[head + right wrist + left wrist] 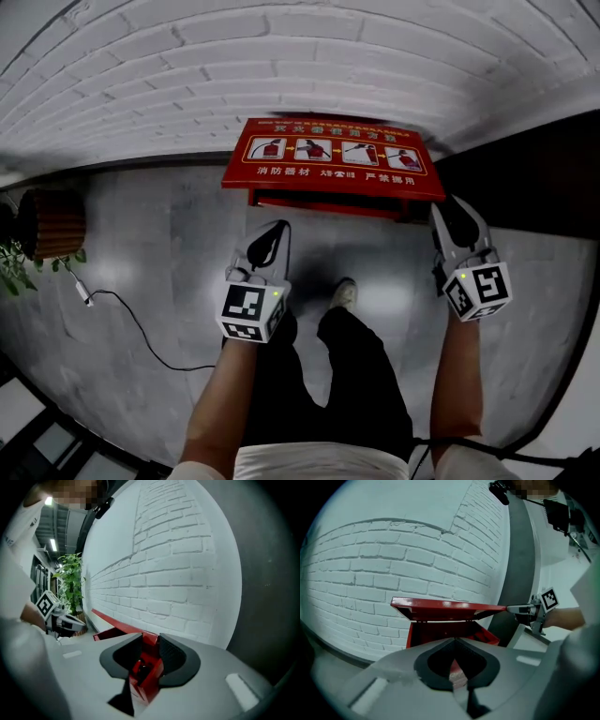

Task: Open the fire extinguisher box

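Observation:
The red fire extinguisher box stands on the floor against the white brick wall. Its lid, printed with instruction pictures, is lifted and roughly level in the left gripper view. My right gripper grips the lid's right front corner; in the right gripper view the red corner sits pressed between the pads. My left gripper hangs in front of the box's left half, shut on nothing, tips meeting. Through the gap under the lid I see the box's red inside.
A potted plant stands at the left by the wall, and a thin cable trails across the grey floor. A dark wall panel rises right of the box. The person's legs and a shoe are just before the box.

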A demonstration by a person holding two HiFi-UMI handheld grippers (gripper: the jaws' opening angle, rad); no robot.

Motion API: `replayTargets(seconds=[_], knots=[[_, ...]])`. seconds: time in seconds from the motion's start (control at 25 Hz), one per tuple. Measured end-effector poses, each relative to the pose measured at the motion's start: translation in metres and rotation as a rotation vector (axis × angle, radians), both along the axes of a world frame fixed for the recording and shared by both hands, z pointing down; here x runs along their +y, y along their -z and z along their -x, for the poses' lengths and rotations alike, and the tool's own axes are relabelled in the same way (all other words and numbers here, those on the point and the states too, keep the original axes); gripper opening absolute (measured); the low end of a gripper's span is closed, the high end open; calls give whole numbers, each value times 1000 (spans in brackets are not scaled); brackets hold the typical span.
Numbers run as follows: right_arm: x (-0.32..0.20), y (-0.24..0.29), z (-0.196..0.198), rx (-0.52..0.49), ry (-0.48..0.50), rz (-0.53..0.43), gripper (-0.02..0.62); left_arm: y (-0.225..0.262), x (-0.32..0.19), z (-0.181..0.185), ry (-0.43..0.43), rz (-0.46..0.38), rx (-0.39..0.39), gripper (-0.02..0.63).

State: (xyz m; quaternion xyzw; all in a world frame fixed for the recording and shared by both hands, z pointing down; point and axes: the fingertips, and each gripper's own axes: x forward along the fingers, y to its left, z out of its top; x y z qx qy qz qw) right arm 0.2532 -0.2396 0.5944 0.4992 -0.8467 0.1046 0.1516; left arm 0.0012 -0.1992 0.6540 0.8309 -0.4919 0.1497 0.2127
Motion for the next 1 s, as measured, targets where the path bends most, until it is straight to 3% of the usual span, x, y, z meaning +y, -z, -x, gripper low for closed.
replayTargets(seconds=[0.2,0.44,0.72,1.0], knots=[[-37,17,-6,-30,-27,-19,112,11,-12,0,9,-25,3,6],[-87,61,-5,-66,-39,-44,112,61,-39,8,38,-69,-4,6],[-117,68,-8,-91,-48,-28,110,95,-67,12,53,-118,3,6],[-151,73,-9,-140,-45,-47,103,98,-72,18,75,-127,14,6]])
